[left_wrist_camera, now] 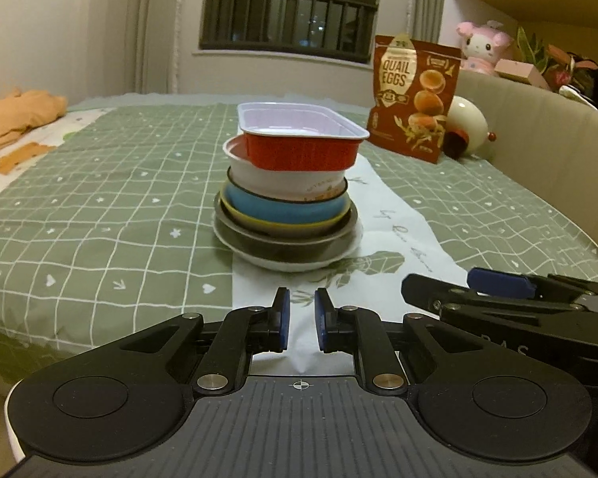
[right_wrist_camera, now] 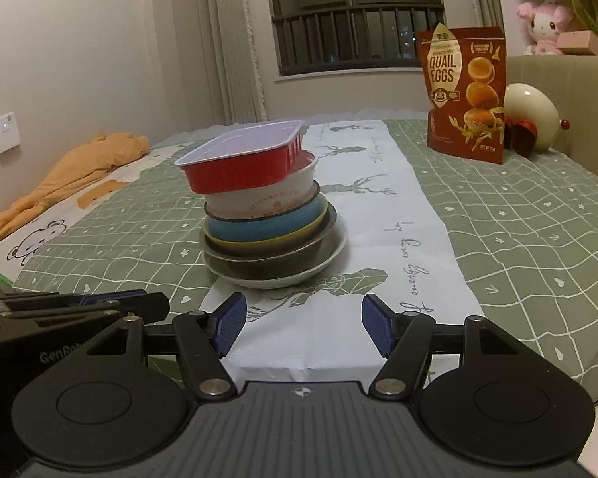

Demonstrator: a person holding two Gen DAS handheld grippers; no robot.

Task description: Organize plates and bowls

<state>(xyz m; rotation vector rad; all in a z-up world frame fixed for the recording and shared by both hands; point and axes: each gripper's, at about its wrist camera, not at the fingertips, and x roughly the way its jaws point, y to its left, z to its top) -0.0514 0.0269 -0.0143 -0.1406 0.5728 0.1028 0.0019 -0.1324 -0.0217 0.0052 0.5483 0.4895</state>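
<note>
A stack of dishes stands on the white table runner [left_wrist_camera: 398, 215]: a white plate [left_wrist_camera: 287, 265] at the bottom, a dark metal bowl [left_wrist_camera: 283, 245], a yellow-rimmed dish, a blue bowl [left_wrist_camera: 275, 207], a white bowl [left_wrist_camera: 287, 183], and a red rectangular tray [left_wrist_camera: 299, 139] on top, sitting askew. The stack also shows in the right wrist view [right_wrist_camera: 267, 207]. My left gripper [left_wrist_camera: 301, 318] is empty, jaws a narrow gap apart, short of the stack. My right gripper [right_wrist_camera: 303, 322] is open and empty, also short of the stack. Each gripper appears beside the other in the opposite view.
A green checked cloth [left_wrist_camera: 99, 219] covers the table. A brown quail-eggs bag [left_wrist_camera: 414, 95] stands at the back right beside a cream egg-shaped object [left_wrist_camera: 468, 123]. Orange fabric [left_wrist_camera: 16, 119] lies at the far left. A beige padded seat back [left_wrist_camera: 538, 139] borders the right side.
</note>
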